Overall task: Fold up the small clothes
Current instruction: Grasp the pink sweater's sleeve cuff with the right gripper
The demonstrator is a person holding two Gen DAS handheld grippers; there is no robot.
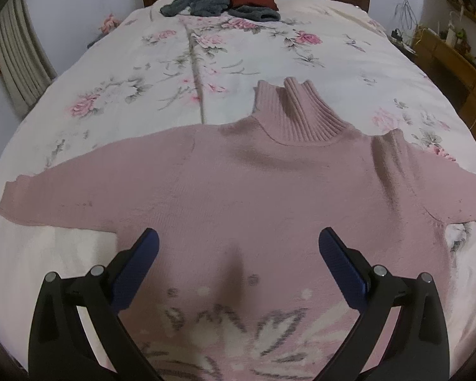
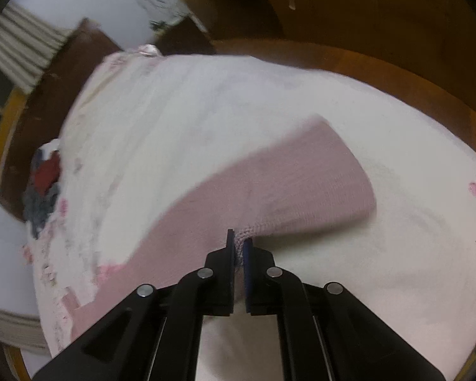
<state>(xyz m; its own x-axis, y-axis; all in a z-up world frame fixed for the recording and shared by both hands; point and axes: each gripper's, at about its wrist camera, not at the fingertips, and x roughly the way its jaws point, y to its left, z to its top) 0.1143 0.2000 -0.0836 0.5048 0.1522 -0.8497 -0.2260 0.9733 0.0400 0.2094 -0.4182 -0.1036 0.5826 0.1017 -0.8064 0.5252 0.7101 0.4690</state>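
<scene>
We lose the lower hem of the pink sweater at the bottom edge of the left wrist view, where its white flower pattern is cut off behind the left hand-held gripper. The sweater's right cuff runs past the right edge. In the right wrist view, motion blur smears the bed beyond the sweater; the dark heap of clothes far left of the sweater is too blurred for us to tell apart. Small items on the wooden furniture are illegible.
</scene>
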